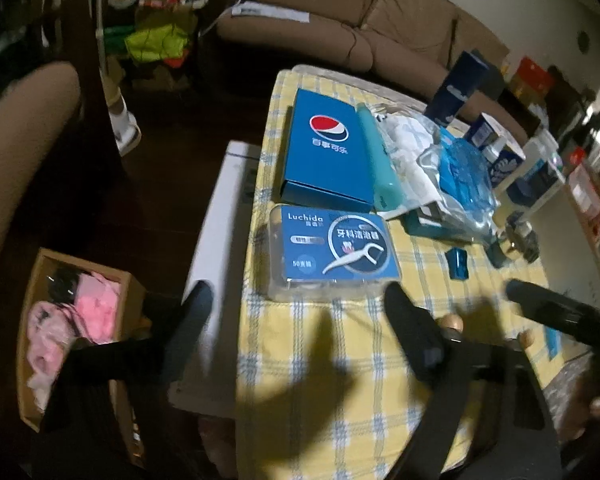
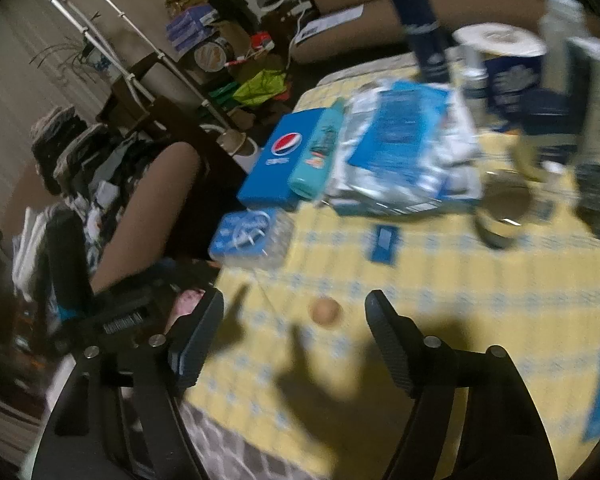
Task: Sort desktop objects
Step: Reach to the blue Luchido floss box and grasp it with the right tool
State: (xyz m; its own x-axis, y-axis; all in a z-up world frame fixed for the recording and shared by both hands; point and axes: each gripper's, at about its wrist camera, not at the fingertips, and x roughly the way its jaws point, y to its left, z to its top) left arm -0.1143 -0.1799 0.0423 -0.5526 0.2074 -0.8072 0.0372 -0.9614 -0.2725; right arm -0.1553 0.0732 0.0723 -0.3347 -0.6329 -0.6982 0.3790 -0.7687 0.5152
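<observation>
The counter cloth (image 1: 340, 360) is yellow with blue and white checks, the Pepsi box (image 1: 326, 152) is blue with a red, white and blue circle, the floss box (image 1: 336, 252) is blue with white writing, the tube (image 1: 380, 160) is teal, and the tongs (image 1: 300, 308) are black.

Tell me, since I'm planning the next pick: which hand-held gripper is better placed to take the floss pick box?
Left. The left hand-held gripper is open just before the floss pick box; the right hand-held gripper faces bare tablecloth.

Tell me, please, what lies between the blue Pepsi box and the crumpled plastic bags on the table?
A teal tube lies between the Pepsi box and the plastic bags, against the box's edge; both wrist views show it.
</observation>
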